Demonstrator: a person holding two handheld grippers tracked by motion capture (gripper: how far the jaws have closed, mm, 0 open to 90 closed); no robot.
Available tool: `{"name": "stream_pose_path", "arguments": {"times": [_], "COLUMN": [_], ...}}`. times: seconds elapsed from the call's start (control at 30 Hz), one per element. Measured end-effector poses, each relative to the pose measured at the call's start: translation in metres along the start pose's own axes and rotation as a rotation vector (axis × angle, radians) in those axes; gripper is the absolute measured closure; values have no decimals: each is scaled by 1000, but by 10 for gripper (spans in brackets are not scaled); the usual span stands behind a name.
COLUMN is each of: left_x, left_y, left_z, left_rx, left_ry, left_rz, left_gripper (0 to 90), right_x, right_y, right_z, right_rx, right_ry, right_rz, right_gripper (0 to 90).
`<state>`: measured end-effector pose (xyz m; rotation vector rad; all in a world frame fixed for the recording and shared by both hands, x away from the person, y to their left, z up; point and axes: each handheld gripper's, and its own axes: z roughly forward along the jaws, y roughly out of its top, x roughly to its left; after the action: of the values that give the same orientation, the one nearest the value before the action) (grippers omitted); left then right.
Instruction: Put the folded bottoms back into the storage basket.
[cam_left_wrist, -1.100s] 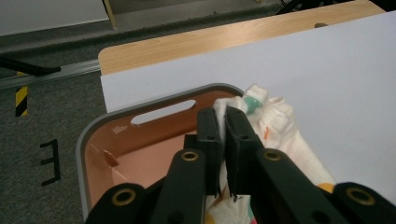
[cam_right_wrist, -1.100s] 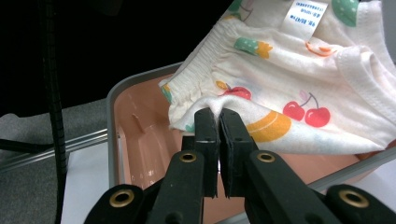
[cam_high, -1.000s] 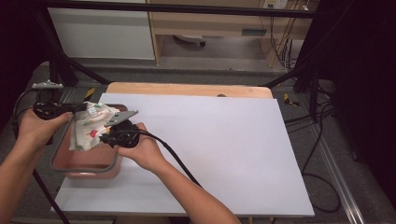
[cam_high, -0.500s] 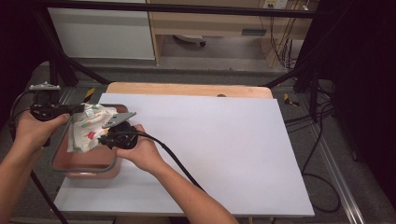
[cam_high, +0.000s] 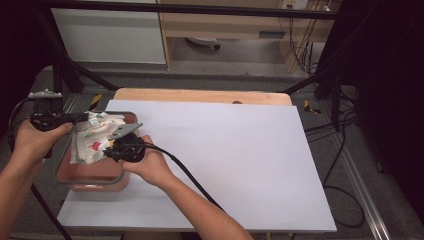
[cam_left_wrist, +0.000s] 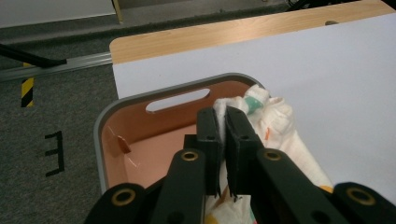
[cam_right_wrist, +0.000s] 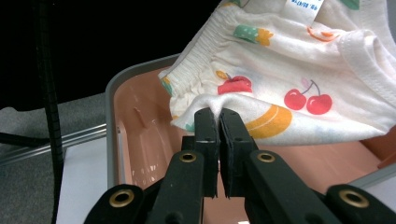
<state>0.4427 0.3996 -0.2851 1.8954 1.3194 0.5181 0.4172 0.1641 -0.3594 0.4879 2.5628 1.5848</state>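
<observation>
High view first: I am looking down on a white table (cam_high: 225, 160) with a pink bin (cam_high: 92, 175) sitting at its left edge, grey-rimmed, with a slot handle in its far wall. I am seeing a small white garment (cam_high: 92, 140) printed with fruit being held over that bin, stretched between the two grippers. The left gripper (cam_high: 75, 119) is gripping it from the far left side, and the right gripper (cam_high: 111, 151) is gripping it from the near right side, with its black cable trailing back along the forearm.

Left gripper view: the left gripper (cam_left_wrist: 222, 135) is pinching a fold of the garment (cam_left_wrist: 275, 126), its jaws pressed nearly together with the white cloth caught between them, above the bin (cam_left_wrist: 140, 140).

Right gripper view: the right gripper (cam_right_wrist: 218, 119) is pinching the lower hem of the garment (cam_right_wrist: 299, 79), jaws clamped close on a bunched bit of fabric. Cherries and a banana are showing on the cloth, and it is hanging clear above the floor of the bin (cam_right_wrist: 144, 144).
</observation>
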Motion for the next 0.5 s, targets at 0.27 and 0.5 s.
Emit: {"name": "stream_pose_path", "arguments": {"times": [0.27, 0.5], "left_x": [3, 5], "left_y": [-5, -9], "left_z": [0, 2], "left_rx": [1, 6], "left_ry": [1, 0], "left_rz": [-8, -11], "left_gripper": [854, 854], "right_x": [1, 3], "right_y": [-1, -2], "right_z": [3, 5], "right_rx": [0, 7], "right_ry": [3, 17], "right_rz": [5, 5], "right_gripper": [869, 868]}}
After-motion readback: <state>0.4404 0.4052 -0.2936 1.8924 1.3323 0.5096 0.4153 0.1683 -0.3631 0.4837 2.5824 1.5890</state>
